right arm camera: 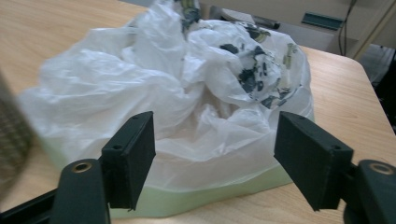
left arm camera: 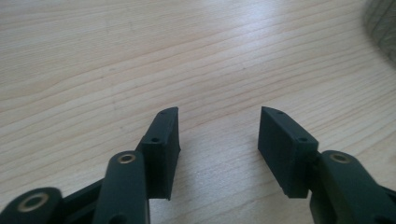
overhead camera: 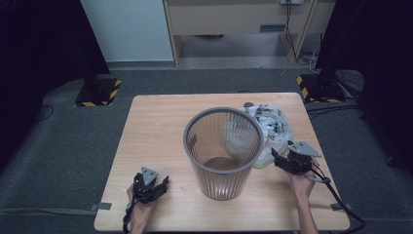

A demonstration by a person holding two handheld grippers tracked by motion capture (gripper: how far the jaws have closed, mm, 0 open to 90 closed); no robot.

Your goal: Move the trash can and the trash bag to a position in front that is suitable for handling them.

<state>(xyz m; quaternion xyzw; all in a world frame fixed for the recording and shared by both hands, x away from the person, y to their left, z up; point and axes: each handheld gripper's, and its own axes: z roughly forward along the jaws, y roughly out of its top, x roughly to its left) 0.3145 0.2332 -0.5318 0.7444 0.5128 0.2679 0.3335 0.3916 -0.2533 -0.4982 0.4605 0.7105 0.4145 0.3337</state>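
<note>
A pale wooden table (overhead camera: 156,126) with visible grain stands on grey carpet. Near its centre sits a grey slatted wastebasket (overhead camera: 223,151), upright and open at the top (bare inside, as far as the slats let one see). At about two o'clock from it, touching its side, lies a crumpled white plastic bag (overhead camera: 269,127) with dark printed patches and a pale green lower edge.

Left gripper (overhead camera: 157,186) low at near left, jaws apart, nothing between. Right gripper (overhead camera: 281,161) at right, jaws spread, nothing gripped.
</note>
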